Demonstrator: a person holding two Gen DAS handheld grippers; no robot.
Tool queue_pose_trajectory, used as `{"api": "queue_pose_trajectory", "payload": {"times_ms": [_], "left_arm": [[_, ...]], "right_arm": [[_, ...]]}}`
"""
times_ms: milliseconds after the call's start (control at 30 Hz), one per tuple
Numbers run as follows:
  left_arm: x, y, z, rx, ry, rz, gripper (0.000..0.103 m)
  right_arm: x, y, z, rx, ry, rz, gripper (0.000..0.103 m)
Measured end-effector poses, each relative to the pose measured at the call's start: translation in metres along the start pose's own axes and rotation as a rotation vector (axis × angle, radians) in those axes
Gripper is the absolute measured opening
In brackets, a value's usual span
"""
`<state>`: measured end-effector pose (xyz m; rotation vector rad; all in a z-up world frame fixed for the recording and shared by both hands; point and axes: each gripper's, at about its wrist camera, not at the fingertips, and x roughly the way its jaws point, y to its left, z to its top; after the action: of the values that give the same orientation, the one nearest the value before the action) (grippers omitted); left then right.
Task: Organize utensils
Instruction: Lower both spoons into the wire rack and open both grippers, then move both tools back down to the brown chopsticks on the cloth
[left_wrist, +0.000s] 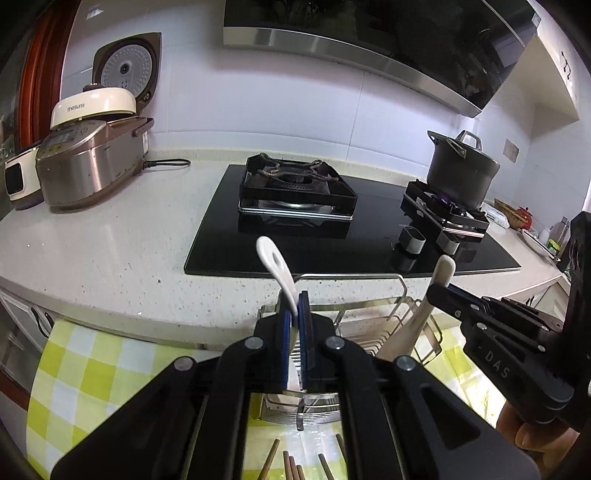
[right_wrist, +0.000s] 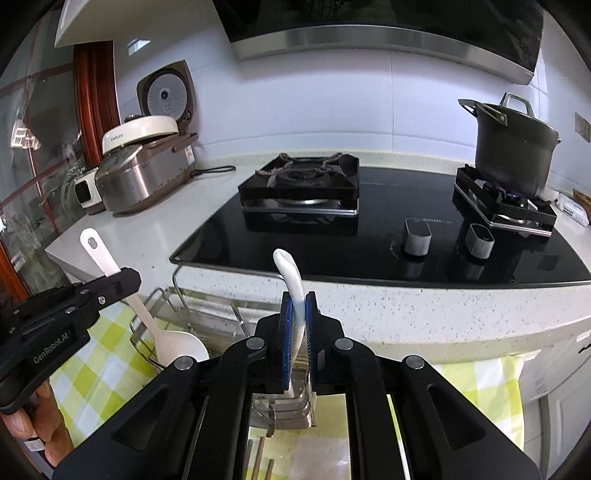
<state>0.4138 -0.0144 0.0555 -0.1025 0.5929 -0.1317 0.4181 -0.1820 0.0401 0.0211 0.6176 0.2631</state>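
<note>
My left gripper (left_wrist: 295, 306) is shut on the handle of a white rice paddle (left_wrist: 275, 262) with a hole in its end. Its head (right_wrist: 177, 349) hangs down inside a steel wire rack (left_wrist: 351, 275). In the right wrist view the left gripper (right_wrist: 127, 278) shows at the left, held by a hand. My right gripper (right_wrist: 299, 306) is shut on a white spoon's handle (right_wrist: 288, 269). The left wrist view has the right gripper (left_wrist: 437, 290) at the right, with the cream-white spoon (left_wrist: 406, 332) reaching down into the same rack. Both utensils stand nearly upright.
The rack stands on a green-and-white checked cloth (left_wrist: 85, 362), with several wooden chopsticks (left_wrist: 291, 465) lying in front of it. Behind runs a speckled counter (left_wrist: 110, 258) with a black glass hob (left_wrist: 369, 240), a dark pot (left_wrist: 461, 173) over a lit burner, and a rice cooker (left_wrist: 88, 162).
</note>
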Motion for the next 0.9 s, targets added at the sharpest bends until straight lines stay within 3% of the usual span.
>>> {"api": "queue_pose_trajectory", "payload": {"times_ms": [67,133,200,333,433,567,700,900], "left_arm": [[0.001,0.002,-0.003,-0.004,0.005,0.003,0.005],[0.001,0.003,-0.004,-0.007,0.006,0.005,0.014],[-0.001,0.004,-0.004,-0.014,0.004,0.0,0.03],[-0.009,0.005,-0.005,-0.016,-0.01,0.0,0.036],[-0.025,0.01,-0.007,-0.027,-0.041,0.0,0.05],[-0.048,0.017,-0.013,-0.036,-0.077,0.004,0.061],[-0.078,0.029,-0.029,-0.052,-0.112,0.032,0.066],[-0.118,0.05,-0.073,-0.108,-0.117,0.049,0.07]], "right_arm": [[0.001,-0.001,-0.003,0.001,0.007,-0.002,0.011],[0.002,-0.003,-0.004,0.007,0.018,0.0,0.021],[0.001,-0.005,-0.006,0.015,0.021,0.0,0.055],[-0.009,-0.007,-0.007,0.014,-0.002,-0.02,0.059],[-0.025,-0.012,-0.01,0.036,-0.028,-0.025,0.068],[-0.05,-0.019,-0.019,0.063,-0.055,-0.042,0.077],[-0.073,-0.024,-0.043,0.091,-0.058,-0.059,0.083],[-0.087,-0.032,-0.102,0.162,0.027,-0.09,0.084]]}}
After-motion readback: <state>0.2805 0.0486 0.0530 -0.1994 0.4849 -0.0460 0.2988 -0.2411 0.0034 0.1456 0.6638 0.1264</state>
